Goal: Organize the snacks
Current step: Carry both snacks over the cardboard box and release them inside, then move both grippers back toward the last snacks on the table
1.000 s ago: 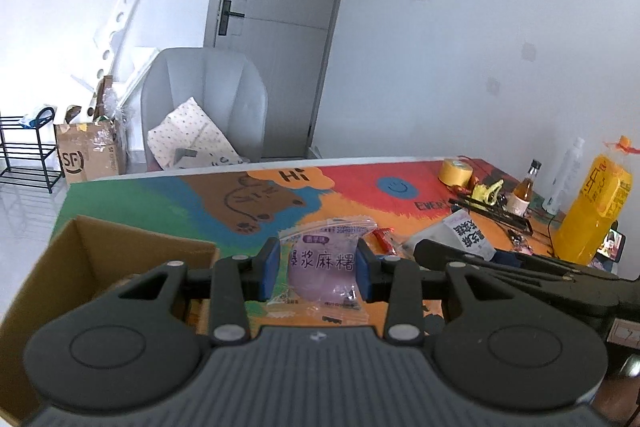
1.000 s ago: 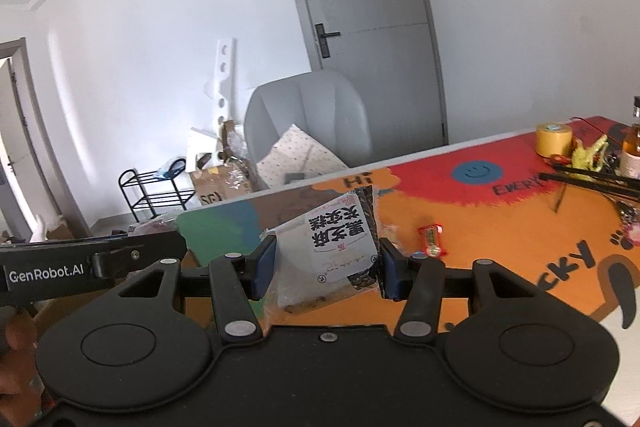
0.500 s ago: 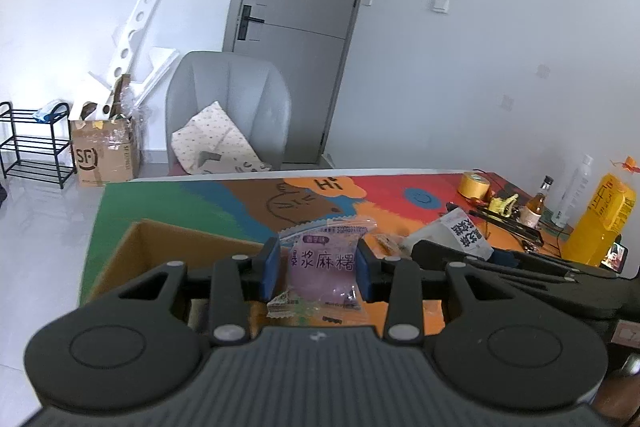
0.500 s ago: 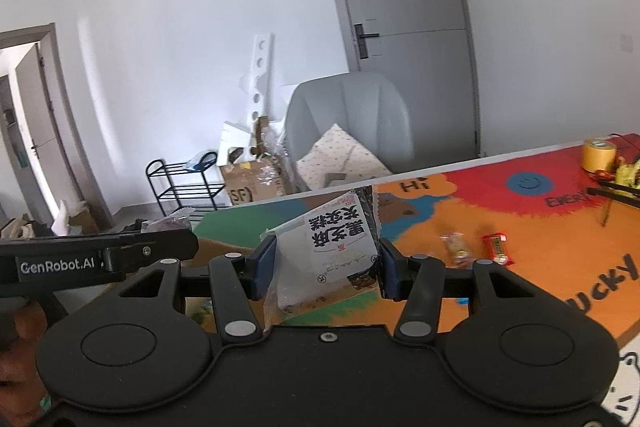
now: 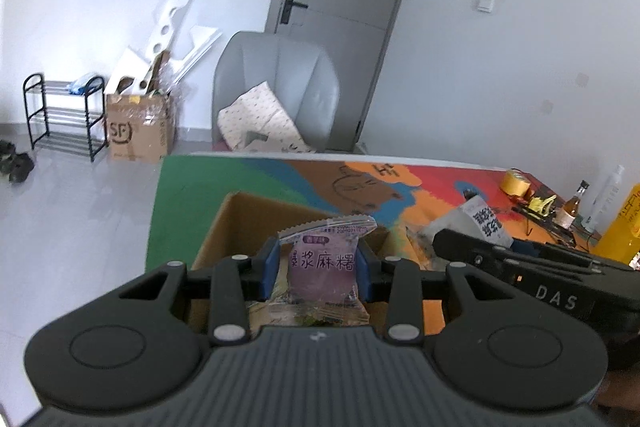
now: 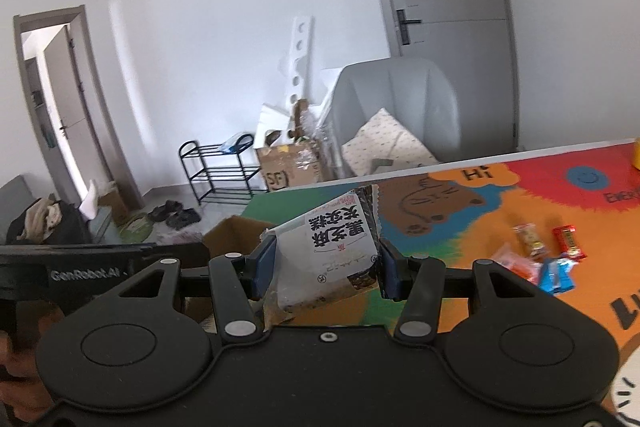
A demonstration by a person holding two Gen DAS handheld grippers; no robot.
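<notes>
the left gripper [image 5: 318, 269] clamps a purple packet [image 5: 323, 275] above the cardboard box [image 5: 240, 223], likely for dropping in; the right gripper [image 6: 326, 269] pinches a white packet [image 6: 332, 251] just beside that box.

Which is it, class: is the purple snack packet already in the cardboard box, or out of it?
Out. The left tongs grip the purple packet above the open cardboard box; nothing shows it released.
</notes>
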